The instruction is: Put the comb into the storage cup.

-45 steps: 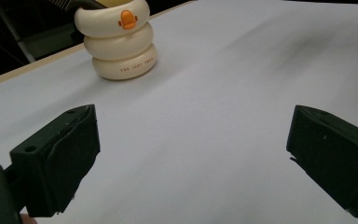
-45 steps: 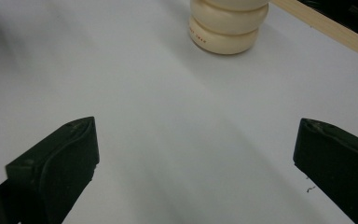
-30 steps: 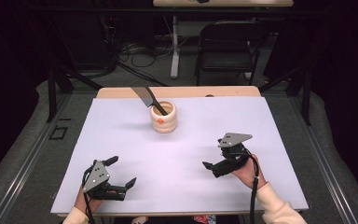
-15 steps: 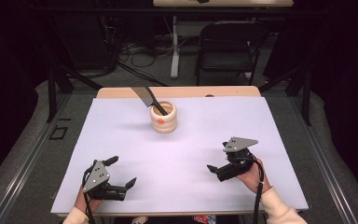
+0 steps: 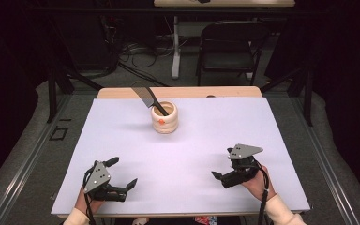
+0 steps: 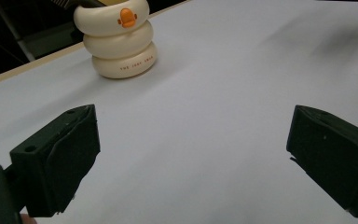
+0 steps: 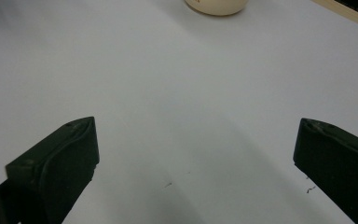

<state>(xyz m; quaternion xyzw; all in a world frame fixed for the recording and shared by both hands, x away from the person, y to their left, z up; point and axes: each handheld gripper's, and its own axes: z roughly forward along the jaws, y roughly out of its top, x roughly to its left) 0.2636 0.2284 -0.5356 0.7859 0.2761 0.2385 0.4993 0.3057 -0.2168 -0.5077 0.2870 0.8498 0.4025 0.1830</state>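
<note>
The cup point(image 5: 165, 118), a cream holder of three stacked rings with a small orange duck mark on its top ring, is seen upright in the upper middle of the high view, on the far half of the white surface point(image 5: 215, 122). A black comb point(image 5: 146, 97) is lodged in it: the handle end is sunk in the mouth and the toothed end leans out toward the upper left of the frame, so its long axis is tilted up and away from the person, over the far left rim.

Both grippers are found low in the frame, well apart from the cup. The left gripper point(image 5: 120, 177) is placed at the lower left with its jaws wide apart and nothing between them; in the left gripper view the cup point(image 6: 117, 39) is shown ahead and toward the upper left, with bare surface between. The right gripper point(image 5: 225, 169) is placed at the lower right, its jaws likewise spread and empty; in the right gripper view just the base of the cup point(image 7: 216, 6) is caught at the top edge, ahead of the jaws.

Neither gripper can be called clearly nearer. Since the comb leans to the left side of the frame, the left gripper is judged better set to take it, while the cup could be steadied by the right.
</note>
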